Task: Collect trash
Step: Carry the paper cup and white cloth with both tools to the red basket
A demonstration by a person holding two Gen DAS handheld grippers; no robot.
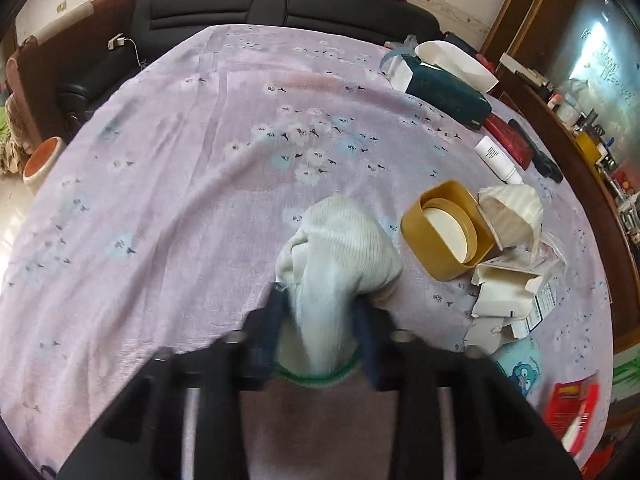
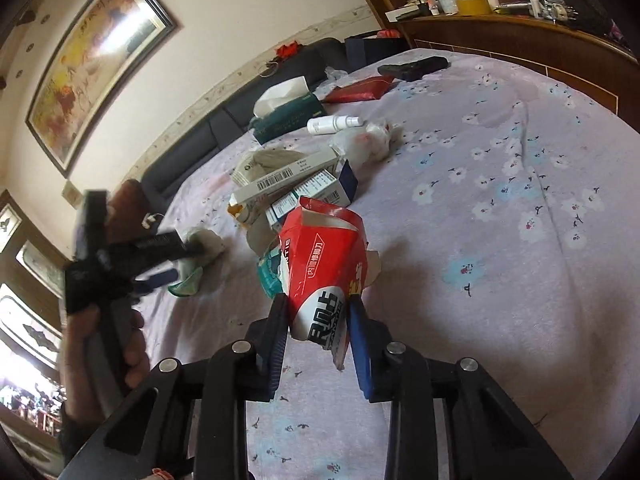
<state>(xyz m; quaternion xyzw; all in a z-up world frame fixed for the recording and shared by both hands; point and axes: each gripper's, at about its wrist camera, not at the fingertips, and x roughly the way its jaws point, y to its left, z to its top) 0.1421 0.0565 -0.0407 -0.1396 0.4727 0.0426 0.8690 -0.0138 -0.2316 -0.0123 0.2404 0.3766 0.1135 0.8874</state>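
We hold a white sock (image 1: 340, 248) in the left gripper (image 1: 320, 312), jaws pinched on its cuff end so it lifts off the bed (image 1: 160, 160). Our right gripper (image 2: 318, 320) clamps the crushed red carton (image 2: 320, 256), pulling it from the litter pile (image 2: 296, 184).

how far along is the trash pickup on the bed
Nothing looks collected yet; no bin or bag shows. In hand: the left hand-held gripper is shut on a white sock, the right hand-held gripper on a torn red carton. Left: the torn white boxes, yellow lid and crumpled plastic wrap.
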